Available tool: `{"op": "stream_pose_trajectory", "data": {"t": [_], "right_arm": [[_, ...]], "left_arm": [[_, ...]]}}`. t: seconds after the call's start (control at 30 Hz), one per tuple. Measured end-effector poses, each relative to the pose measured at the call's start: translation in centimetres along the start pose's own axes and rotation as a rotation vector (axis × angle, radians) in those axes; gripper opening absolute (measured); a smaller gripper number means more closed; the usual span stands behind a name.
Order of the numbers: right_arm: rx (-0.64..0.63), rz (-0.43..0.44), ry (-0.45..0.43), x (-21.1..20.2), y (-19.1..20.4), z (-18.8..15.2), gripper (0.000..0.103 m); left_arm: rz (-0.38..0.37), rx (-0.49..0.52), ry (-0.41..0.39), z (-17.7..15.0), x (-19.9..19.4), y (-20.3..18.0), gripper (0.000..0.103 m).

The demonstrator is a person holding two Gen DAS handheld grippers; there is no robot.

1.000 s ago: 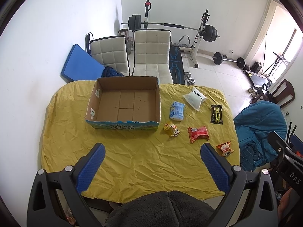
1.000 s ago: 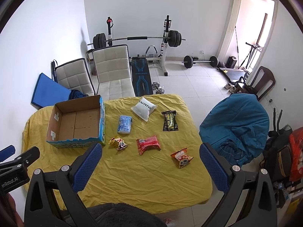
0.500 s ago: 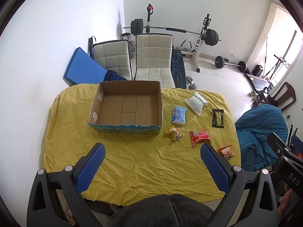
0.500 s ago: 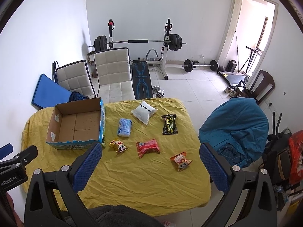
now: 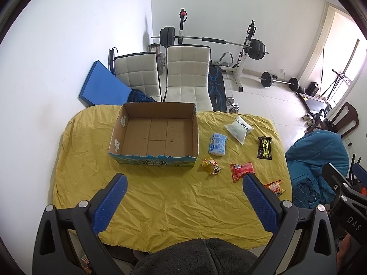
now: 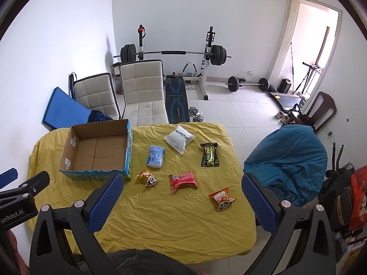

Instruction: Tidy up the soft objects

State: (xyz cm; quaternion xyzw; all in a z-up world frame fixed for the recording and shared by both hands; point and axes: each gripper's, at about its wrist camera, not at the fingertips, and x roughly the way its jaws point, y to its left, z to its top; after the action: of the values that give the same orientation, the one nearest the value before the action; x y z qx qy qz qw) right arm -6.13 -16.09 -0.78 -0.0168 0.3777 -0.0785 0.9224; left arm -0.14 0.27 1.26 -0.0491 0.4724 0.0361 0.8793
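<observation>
An open, empty cardboard box (image 5: pixel 158 135) (image 6: pixel 98 151) stands on the yellow-covered table (image 5: pixel 172 197) (image 6: pixel 174 215). To its right lie several soft packets: a white pouch (image 6: pixel 179 138), a light blue pack (image 6: pixel 156 156), a black bar wrapper (image 6: pixel 209 154), a yellow snack (image 6: pixel 146 178), a red packet (image 6: pixel 182 181) and an orange snack (image 6: pixel 221 199). My left gripper (image 5: pixel 183 201) is open and empty, high above the table's near side. My right gripper (image 6: pixel 181 200) is open and empty, also high above the table.
Two white chairs (image 5: pixel 188 78) stand behind the table, with a blue mat (image 5: pixel 101 87) against the wall. A weight bench with barbell (image 6: pixel 176 55) is behind them. A blue-draped chair (image 6: pixel 289 153) stands at the table's right edge.
Both grippers have lifted and pulled back from the table, so the box and packets look smaller and farther away. Nothing on the table has moved.
</observation>
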Motion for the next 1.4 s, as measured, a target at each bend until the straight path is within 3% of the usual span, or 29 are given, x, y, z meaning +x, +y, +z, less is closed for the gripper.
{"op": "stream_pose_trajectory", "data": {"t": [1.1, 1.4], "right_arm": [[-0.004, 0.020, 0.005, 0.6, 0.0, 1.3, 0.103], [0.046, -0.017, 0.047, 3.4, -3.0, 0.9, 0.103]], "left_arm": [[-0.004, 0.011, 0.003, 0.5, 0.7, -0.4, 0.103], [-0.012, 0.021, 0.030, 1.6, 4.6, -2.1, 0.103]]}}
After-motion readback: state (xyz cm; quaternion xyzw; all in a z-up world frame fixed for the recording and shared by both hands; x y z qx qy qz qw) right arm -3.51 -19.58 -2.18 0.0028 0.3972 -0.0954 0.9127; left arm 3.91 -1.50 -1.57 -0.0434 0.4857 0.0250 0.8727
